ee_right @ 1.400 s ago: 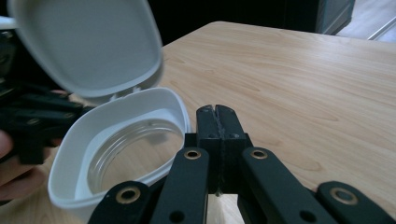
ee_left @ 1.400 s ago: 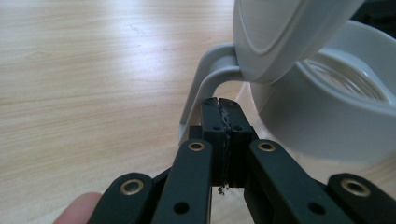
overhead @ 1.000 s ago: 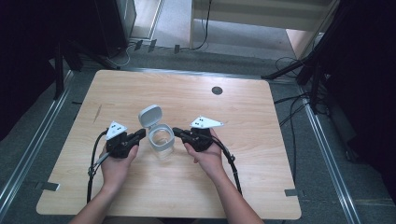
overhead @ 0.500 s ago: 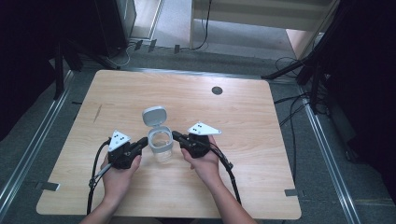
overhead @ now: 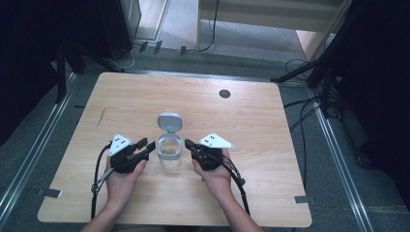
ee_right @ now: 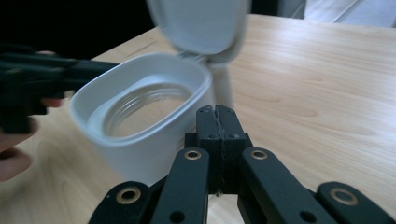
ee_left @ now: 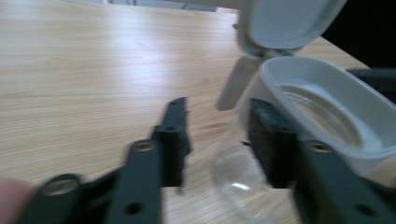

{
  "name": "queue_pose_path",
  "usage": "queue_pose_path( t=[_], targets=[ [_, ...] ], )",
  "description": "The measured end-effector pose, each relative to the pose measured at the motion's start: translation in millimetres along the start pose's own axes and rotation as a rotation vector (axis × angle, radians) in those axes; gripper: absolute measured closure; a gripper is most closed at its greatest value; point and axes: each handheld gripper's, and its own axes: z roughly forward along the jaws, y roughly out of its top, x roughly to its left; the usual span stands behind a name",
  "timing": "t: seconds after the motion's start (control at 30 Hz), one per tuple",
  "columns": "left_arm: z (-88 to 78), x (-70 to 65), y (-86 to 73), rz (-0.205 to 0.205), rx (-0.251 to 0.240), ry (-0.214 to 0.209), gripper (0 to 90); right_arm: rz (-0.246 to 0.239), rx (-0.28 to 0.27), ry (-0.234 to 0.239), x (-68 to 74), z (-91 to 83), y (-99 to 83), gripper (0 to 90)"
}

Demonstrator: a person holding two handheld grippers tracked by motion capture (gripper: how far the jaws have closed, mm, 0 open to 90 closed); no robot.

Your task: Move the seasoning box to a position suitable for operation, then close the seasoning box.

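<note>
Standing upright near the middle of the wooden surface (overhead: 251,121), toward the person's side, is a clear jar (overhead: 169,153) with a grey-white collar round its mouth. Its hinged lid (overhead: 169,121) is flipped open and leans back on the far side, away from the person.

The left hand-held gripper (overhead: 149,146) sits just left of the jar. In the left gripper view its jaws stand apart; one foam pad (ee_left: 267,140) lies against the jar's wall below the collar, the other pad is clear of it with bare wood between. The jar (ee_left: 299,135) is beside the gap, not inside it.

The right hand-held gripper (overhead: 189,145) sits just right of the jar. In the right gripper view its jaws are pressed together with nothing between them, the tips (ee_right: 217,122) close to the collar (ee_right: 140,116); whether they touch it I cannot tell.

Each hand (overhead: 121,179) wraps its tool from below, cables trailing back toward the near edge. A small dark round hole (overhead: 224,93) marks the far part of the surface.
</note>
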Motion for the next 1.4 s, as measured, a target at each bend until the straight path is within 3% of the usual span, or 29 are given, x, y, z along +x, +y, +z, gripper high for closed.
queue_pose_path(
  t=[0.03, 0.07, 0.1, 0.13, 0.17, 0.2, 0.23, 0.27, 0.3, 0.33, 0.47, 0.6, 0.67, 0.87, 1.0, 1.1, 1.2, 1.4],
  targets=[
    [-4.6, 4.6, -1.7, 0.006, -0.002, 0.01, 51.5, 0.0, 0.0, 0.0, 0.0, 0.0, 0.0, 90.0],
    [-9.5, 10.4, -4.5, 0.01, -0.009, 0.012, 44.6, 0.007, -0.006, -0.008, -3.9, 0.6, 1.7, 90.0],
    [-20.3, 26.0, -11.1, 0.006, -0.005, 0.014, 34.2, 0.023, -0.015, -0.025, -13.0, 3.3, 5.6, 90.0],
    [-20.3, 26.0, -11.1, 0.006, -0.005, 0.014, 30.6, 0.023, -0.015, -0.025, -13.0, 3.3, 5.6, 90.0],
    [-25.6, 34.5, -14.6, 0.002, 0.0, 0.014, 30.6, 0.026, -0.015, -0.028, -16.0, 4.5, 6.9, 90.0],
    [-35.5, 51.2, -21.0, -0.004, 0.024, 0.02, 23.5, 0.042, -0.014, -0.037, -23.9, 8.7, 10.5, 90.0],
    [-35.5, 51.2, -21.0, -0.004, 0.024, 0.02, 19.7, 0.042, -0.014, -0.037, -23.9, 8.7, 10.5, 90.0],
    [-46.0, 66.2, -27.4, -0.016, 0.028, 0.038, 15.9, 0.049, -0.012, -0.046, -30.6, 13.7, 15.8, 90.0],
    [-46.0, 66.2, -27.4, -0.016, 0.028, 0.038, 14.4, 0.049, -0.012, -0.046, -30.6, 13.7, 15.8, 90.0],
    [-57.0, 77.6, -33.5, -0.02, 0.017, 0.055, 13.3, 0.068, -0.021, -0.054, -34.6, 17.0, 21.1, 90.0],
    [-67.6, 90.9, -42.0, -0.041, 0.022, 0.101, 13.3, 0.084, -0.044, -0.053, -37.4, 22.9, 32.4, 90.0],
    [-66.4, 95.7, -42.5, -0.082, 0.018, 0.077, 13.4, 0.089, -0.056, -0.039, -36.1, 27.1, 41.8, 90.0],
    [-64.0, 96.4, -42.6, -0.088, 0.031, 0.06, 13.5, 0.081, -0.053, -0.011, -35.3, 32.1, 51.9, 90.0],
    [-63.0, 97.1, -44.2, -0.097, 0.052, 0.053, 13.5, 0.074, -0.054, 0.01, -36.0, 41.5, 66.0, 90.0],
    [-62.4, 97.0, -44.3, -0.096, 0.06, 0.052, 13.6, 0.074, -0.082, 0.065, -31.5, 43.5, 73.9, 90.0],
    [-61.3, 96.6, -44.1, -0.09, 0.061, 0.052, 13.6, 0.035, -0.084, 0.109, -21.5, 37.1, 72.4, 90.0],
    [-59.6, 95.5, -43.9, -0.086, 0.063, 0.056, 13.6, 0.032, -0.074, 0.133, -15.6, 29.9, 64.7, 90.0],
    [-59.5, 95.1, -43.8, -0.085, 0.065, 0.064, 13.6, 0.013, -0.059, 0.131, -10.9, 18.2, 52.0, 90.0]
  ],
)
